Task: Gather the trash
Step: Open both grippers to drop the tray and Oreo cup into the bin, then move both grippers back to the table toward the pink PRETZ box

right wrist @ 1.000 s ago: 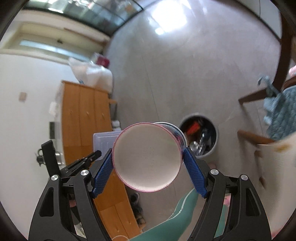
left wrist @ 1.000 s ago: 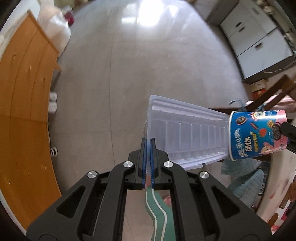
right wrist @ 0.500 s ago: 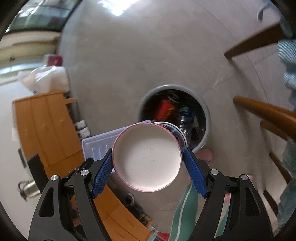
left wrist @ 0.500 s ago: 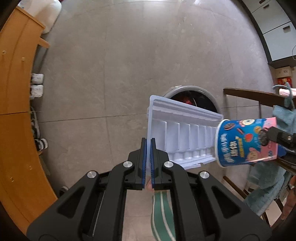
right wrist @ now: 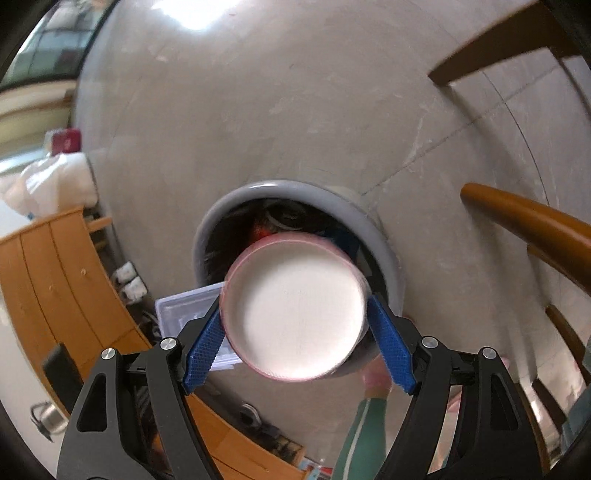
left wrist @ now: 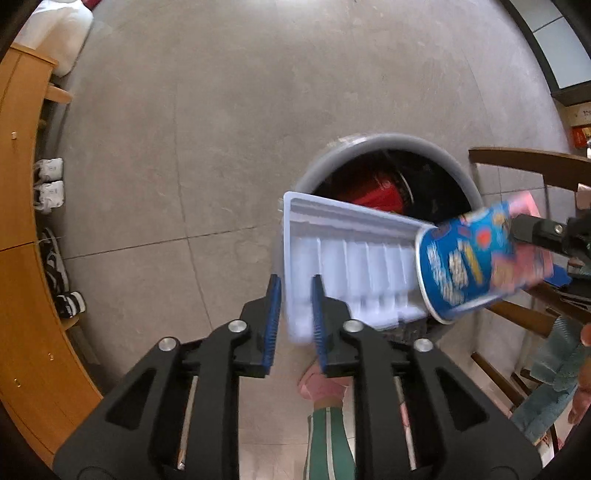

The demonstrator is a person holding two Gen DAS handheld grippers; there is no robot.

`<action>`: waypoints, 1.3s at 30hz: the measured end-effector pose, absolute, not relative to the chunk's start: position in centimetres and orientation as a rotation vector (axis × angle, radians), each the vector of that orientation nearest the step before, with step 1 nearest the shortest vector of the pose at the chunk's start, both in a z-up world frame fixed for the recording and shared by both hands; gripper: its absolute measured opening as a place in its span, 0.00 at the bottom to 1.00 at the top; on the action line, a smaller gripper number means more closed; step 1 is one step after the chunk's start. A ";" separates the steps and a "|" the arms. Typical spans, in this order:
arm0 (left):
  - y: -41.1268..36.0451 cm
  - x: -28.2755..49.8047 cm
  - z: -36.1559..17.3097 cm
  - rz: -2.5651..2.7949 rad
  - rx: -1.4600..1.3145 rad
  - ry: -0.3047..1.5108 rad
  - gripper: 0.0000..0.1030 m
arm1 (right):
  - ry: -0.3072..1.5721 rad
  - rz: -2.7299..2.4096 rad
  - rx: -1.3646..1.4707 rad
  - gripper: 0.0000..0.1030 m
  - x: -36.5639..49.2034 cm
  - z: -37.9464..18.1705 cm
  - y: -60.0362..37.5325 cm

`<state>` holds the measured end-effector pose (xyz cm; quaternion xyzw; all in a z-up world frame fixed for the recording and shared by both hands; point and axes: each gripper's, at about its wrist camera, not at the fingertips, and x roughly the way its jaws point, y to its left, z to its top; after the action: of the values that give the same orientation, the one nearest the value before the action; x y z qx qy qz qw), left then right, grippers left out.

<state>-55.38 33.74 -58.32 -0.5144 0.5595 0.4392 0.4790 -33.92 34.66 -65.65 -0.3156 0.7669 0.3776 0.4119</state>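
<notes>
A grey trash bin [left wrist: 373, 142] stands on the floor with a red can and other rubbish inside. A white plastic tray [left wrist: 347, 266] hangs over its near rim, its lower corner blurred. My left gripper [left wrist: 295, 284] points straight down with its jaws opening; the tray's corner is between the pads, loose from the left one. A blue and pink snack cup [left wrist: 480, 262] lies tilted over the bin, with my right gripper [right wrist: 295, 308] shut on it. The right wrist view shows the cup's white bottom [right wrist: 291, 314], the bin's rim [right wrist: 280, 186] behind it and the tray [right wrist: 184, 306] at left.
A curved wooden cabinet [left wrist: 22, 266] lines the left, with shoes [left wrist: 48, 184] at its foot and a white bag [left wrist: 55, 33] beyond. Wooden chair parts [left wrist: 524, 162] and a teal cloth [left wrist: 554, 369] are on the right. A person's pink slipper [left wrist: 321, 384] is close to the bin.
Both grippers have come down over the bin, which now looks much larger. The left jaws, shut on the tray before, have parted. The cup stays gripped and has tilted slightly.
</notes>
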 end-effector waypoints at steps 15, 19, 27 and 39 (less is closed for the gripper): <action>33.1 -54.3 -56.8 1.043 -1.138 1.425 0.67 | 1.933 0.949 -0.829 0.75 -34.1 -63.7 33.2; 31.8 -55.6 -53.1 1.055 -1.151 1.387 0.68 | 1.904 1.033 -0.823 0.75 -35.3 -58.7 33.2; 30.8 -58.1 -37.5 1.112 -1.107 1.234 0.77 | 1.789 1.382 -0.680 0.79 -37.9 -39.8 34.3; 29.1 -40.0 -13.2 0.807 -0.678 1.100 0.93 | 1.464 1.327 -0.292 0.85 -19.6 -14.6 23.3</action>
<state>-39.96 29.08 -13.15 -0.3071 0.4985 0.3656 0.7236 -19.63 23.29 -14.60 -0.1230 0.6162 0.5586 0.5414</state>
